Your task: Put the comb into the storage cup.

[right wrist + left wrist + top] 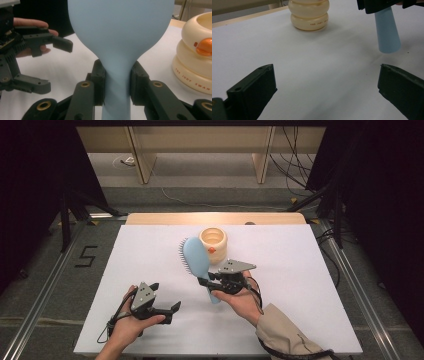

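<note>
On my left, the left hand (131, 320) lies palm up low over the near part of the white surface (300, 270), cradling the left tool (167, 309), which points toward the right. Its jaws stand wide apart with nothing between them; in the left gripper view they frame bare surface.

Further right, the right hand (241, 301) comes in at an angle, a beige sleeve (285, 335) on the forearm, and its palm is under the right tool (204, 283), which points left and away. That tool is clamped on the neck of a light blue hairbrush (196, 257), whose head lifts off toward the far side with its bristles facing left. The brush is held above the middle of the surface, its head just beside a cream ringed cup (213, 243).

The right gripper view gives me the grip closely: both pads press the narrow neck of the brush, the smooth back of the head rising above them. It also brings out an orange beak-like knob and printed lettering on the cup. The left gripper view shows the handle's blunt end hanging free below the right tool, clear of the surface, with its shadow underneath.
</note>
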